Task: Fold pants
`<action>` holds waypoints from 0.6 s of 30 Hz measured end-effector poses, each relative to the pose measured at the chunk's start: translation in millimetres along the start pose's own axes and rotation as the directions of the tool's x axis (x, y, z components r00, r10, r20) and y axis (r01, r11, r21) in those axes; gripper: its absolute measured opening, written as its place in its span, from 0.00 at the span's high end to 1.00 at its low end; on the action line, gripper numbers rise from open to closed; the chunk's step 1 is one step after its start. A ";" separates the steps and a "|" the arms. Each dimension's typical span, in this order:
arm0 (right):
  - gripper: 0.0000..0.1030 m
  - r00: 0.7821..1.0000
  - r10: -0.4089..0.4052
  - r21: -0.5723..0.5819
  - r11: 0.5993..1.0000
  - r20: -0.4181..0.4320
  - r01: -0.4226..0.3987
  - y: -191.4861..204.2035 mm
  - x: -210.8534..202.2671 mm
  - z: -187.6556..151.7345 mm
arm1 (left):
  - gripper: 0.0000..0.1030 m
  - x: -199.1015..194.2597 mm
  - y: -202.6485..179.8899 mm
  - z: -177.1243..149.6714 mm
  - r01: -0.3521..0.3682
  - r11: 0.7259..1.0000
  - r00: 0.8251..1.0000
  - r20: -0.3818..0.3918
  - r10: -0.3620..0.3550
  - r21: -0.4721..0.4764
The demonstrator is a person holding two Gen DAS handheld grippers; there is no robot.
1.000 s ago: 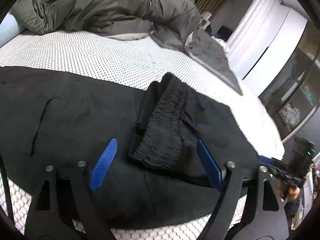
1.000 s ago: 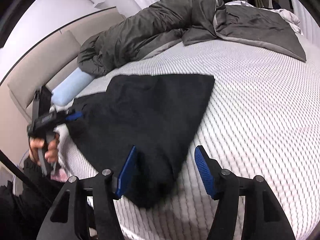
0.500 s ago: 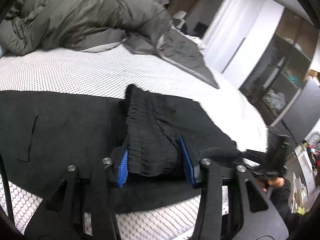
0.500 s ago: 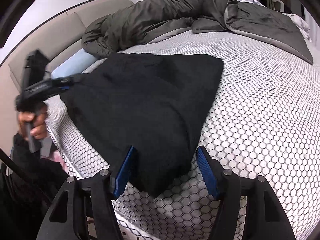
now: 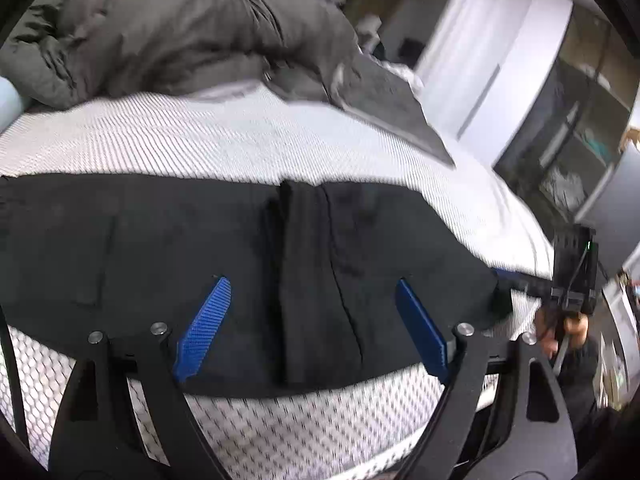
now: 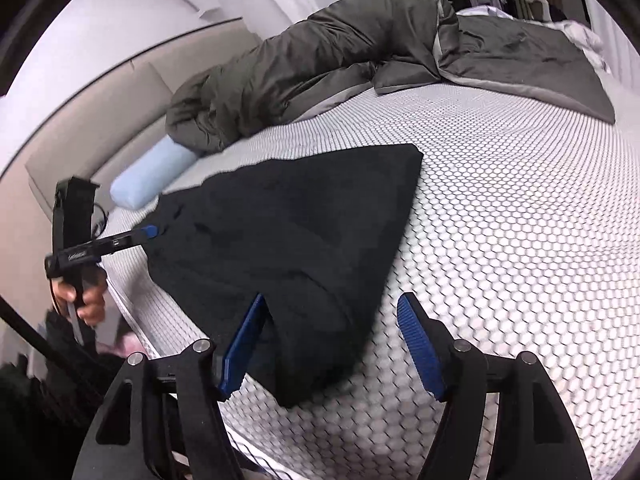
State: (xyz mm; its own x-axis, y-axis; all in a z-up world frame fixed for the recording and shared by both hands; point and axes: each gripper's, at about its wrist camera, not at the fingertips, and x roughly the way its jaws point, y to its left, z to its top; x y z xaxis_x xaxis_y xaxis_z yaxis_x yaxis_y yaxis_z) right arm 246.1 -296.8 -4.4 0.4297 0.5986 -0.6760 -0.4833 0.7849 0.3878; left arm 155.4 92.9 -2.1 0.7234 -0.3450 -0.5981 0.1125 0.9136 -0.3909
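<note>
The black pants lie flat across the near edge of the white honeycomb mattress, with a folded-over band in the middle. My left gripper is open above that band, its blue fingers apart and holding nothing. In the right wrist view the pants taper toward me. My right gripper is open around their near tip, touching nothing firmly. The left gripper shows in the right wrist view at the pants' far end; the right gripper shows in the left wrist view at the right end.
A dark grey duvet is bunched along the far side of the bed, also in the right wrist view. A pale blue bolster lies by the beige headboard. Wardrobes and glass shelving stand beyond the bed.
My left gripper closed on the bunched waistband, laid it flat, then opened and drew back. The right gripper stayed open at the pants' tip.
</note>
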 end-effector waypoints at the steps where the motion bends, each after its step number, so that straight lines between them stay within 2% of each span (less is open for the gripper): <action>1: 0.32 1.000 -0.004 0.016 1.000 -0.006 0.005 -0.8 3.5 1.7 | 0.20 2.6 2.4 6.4 -0.015 1.000 1.000 0.011 0.015 -0.013; 4: 0.32 0.996 -0.054 0.029 0.998 -0.074 0.056 -3.3 15.0 -1.9 | 0.20 19.1 1.3 13.0 -0.031 0.999 0.999 -0.012 0.031 -0.014; 8: 0.33 0.981 -0.095 -0.068 0.994 -0.168 0.084 2.4 18.9 -22.2 | 0.20 58.5 -4.7 1.4 -0.090 0.995 0.988 -0.123 0.093 0.028; 9: 0.33 0.981 -0.100 -0.093 0.992 -0.169 0.085 5.0 16.1 -25.8 | 0.20 63.4 -5.3 -1.7 -0.105 0.994 0.984 -0.139 0.109 0.035; 11: 0.32 0.985 -0.091 -0.102 0.992 -0.144 0.077 6.6 6.7 -29.2 | 0.20 62.4 -7.0 -6.7 -0.130 0.991 0.984 -0.121 0.134 0.044; 14: 0.32 0.993 -0.069 -0.076 0.995 -0.092 0.062 3.2 -8.7 -30.8 | 0.20 48.5 -18.8 -8.4 -0.096 0.993 0.992 -0.072 0.101 0.067; 17: 0.32 0.999 -0.015 -0.015 1.000 -0.039 0.015 -1.6 -19.1 -31.1 | 0.20 41.8 -32.3 -9.4 -0.090 0.990 0.995 -0.030 0.093 0.110; 18: 0.35 0.999 0.005 0.021 1.000 -0.034 -0.004 -3.4 -16.6 -26.5 | 0.20 41.7 -36.5 -8.2 -0.089 0.989 0.995 -0.023 0.093 0.115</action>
State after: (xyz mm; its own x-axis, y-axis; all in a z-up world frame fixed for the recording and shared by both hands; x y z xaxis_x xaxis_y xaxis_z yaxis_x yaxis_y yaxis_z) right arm 220.4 -313.6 -11.1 0.4009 0.5964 -0.6954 -0.4686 0.7857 0.4038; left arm 175.9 43.3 -18.6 0.7148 -0.2638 -0.6476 0.1249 0.9594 -0.2530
